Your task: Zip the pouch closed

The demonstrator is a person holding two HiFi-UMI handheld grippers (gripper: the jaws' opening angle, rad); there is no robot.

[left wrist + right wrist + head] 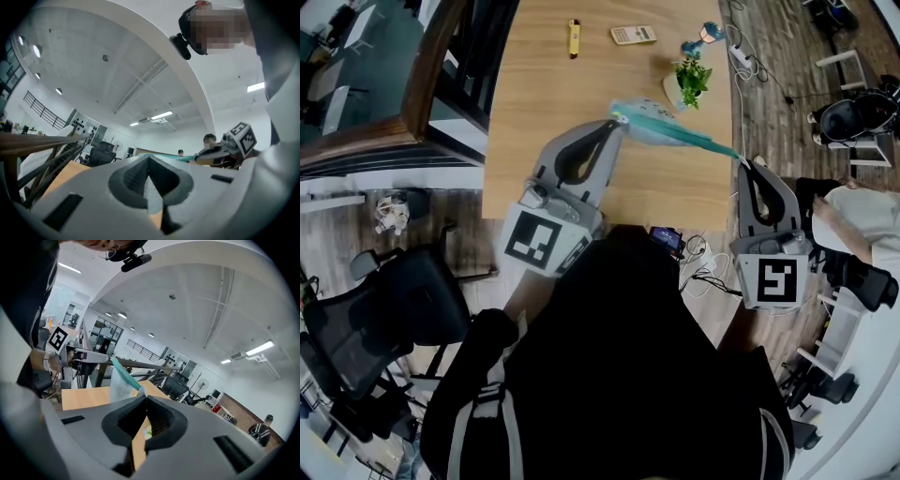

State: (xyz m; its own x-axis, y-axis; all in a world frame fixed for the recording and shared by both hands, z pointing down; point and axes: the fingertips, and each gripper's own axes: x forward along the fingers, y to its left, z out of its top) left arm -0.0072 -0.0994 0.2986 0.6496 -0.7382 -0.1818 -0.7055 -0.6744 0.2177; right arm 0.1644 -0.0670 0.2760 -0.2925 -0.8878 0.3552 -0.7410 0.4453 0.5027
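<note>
A: Stretching the pouch [670, 131] above the table's [544, 112] right edge: left gripper [617, 120] and right gripper [742, 164] each clamp an end.
B: Zipping step, probably; next needs a steady pull along it.

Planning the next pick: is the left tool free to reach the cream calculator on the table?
Probably not yet: the left tool is shut on the teal fabric pouch; otherwise nothing stands before the calculator.
</note>
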